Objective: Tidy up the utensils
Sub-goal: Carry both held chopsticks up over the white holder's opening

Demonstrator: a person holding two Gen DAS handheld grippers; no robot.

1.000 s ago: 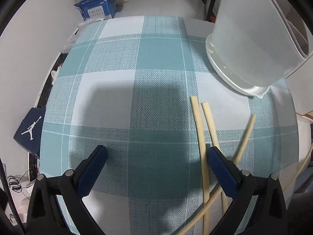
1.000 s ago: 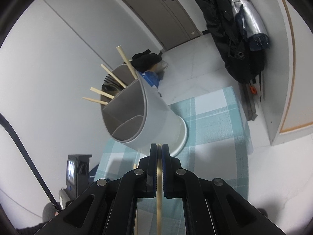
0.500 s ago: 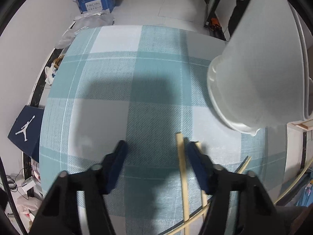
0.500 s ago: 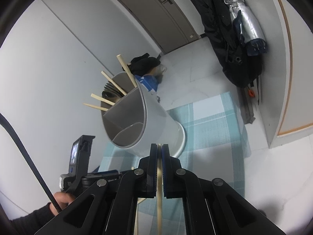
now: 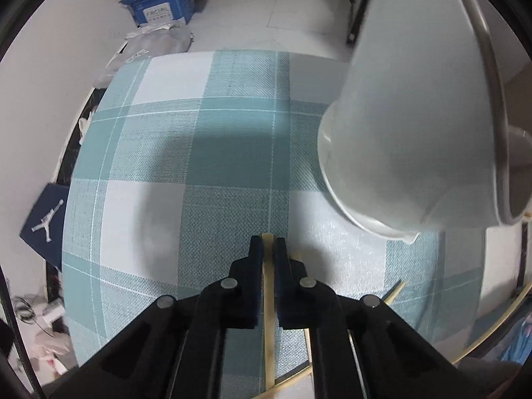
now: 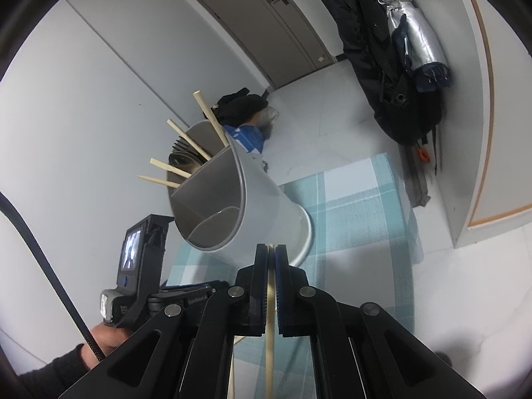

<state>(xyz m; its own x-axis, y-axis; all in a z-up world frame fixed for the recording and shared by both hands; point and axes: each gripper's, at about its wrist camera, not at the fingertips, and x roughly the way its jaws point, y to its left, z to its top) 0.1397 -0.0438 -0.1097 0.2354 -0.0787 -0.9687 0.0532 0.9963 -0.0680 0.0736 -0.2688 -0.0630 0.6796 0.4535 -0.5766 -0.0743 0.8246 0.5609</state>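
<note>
My left gripper (image 5: 268, 242) is shut on a pale wooden chopstick (image 5: 268, 326) that lies on the teal checked tablecloth (image 5: 206, 166). Two more chopsticks (image 5: 392, 294) lie beside it to the right. The white utensil holder (image 5: 409, 126) stands just right of it. My right gripper (image 6: 271, 252) is shut on another chopstick (image 6: 270, 349) and holds it in the air in front of the holder (image 6: 252, 206). The holder has several chopsticks (image 6: 206, 113) and dark utensils (image 6: 183, 153) in its far compartment. Its near compartment looks empty.
The left hand-held gripper's body (image 6: 139, 266) shows at the lower left of the right wrist view. A blue box (image 5: 159, 10) and bags lie on the floor beyond the table. A dark bag (image 5: 43, 222) sits left of the table. Coats (image 6: 382, 50) hang by the door.
My left gripper has closed from wide open onto one chopstick on the cloth. My right gripper has kept its chopstick and shifted slightly near the holder.
</note>
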